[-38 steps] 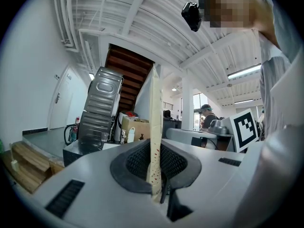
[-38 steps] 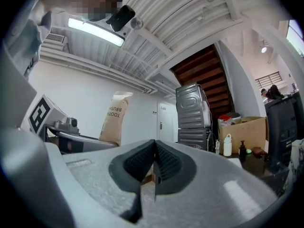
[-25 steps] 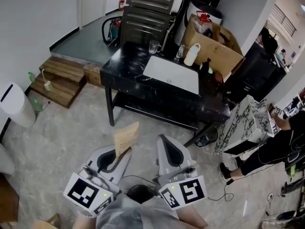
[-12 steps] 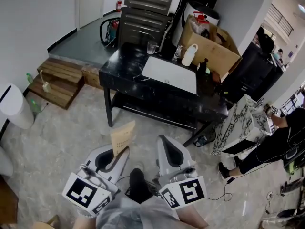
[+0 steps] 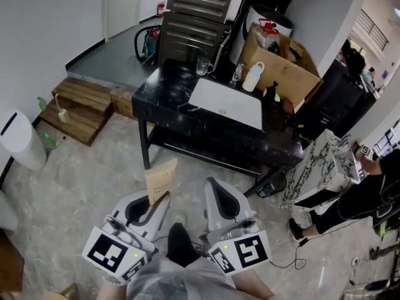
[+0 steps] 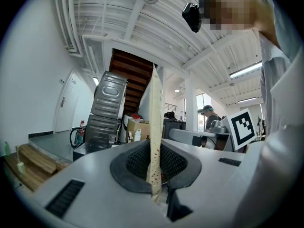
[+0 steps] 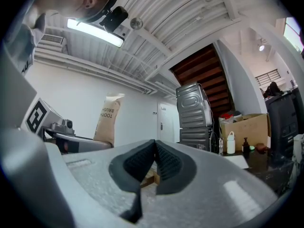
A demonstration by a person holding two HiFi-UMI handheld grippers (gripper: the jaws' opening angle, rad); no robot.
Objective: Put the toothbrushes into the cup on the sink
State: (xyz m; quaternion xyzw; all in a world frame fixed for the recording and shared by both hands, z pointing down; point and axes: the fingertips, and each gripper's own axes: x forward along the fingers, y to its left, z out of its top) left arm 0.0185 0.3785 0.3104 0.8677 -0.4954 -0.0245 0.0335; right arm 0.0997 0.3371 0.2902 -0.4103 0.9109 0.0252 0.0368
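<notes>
The left gripper [image 5: 154, 200] pinches a flat brown paper toothbrush packet [image 5: 162, 178] by its lower end. The packet stands upright, with dark lettering on one face, close to the person and well apart from the black sink table [image 5: 160, 90] farther off. A clear glass cup [image 5: 202, 65] stands by the white basin's [image 5: 226, 102] far left corner. The right gripper [image 5: 217, 189] has its jaws pressed together on nothing.
</notes>
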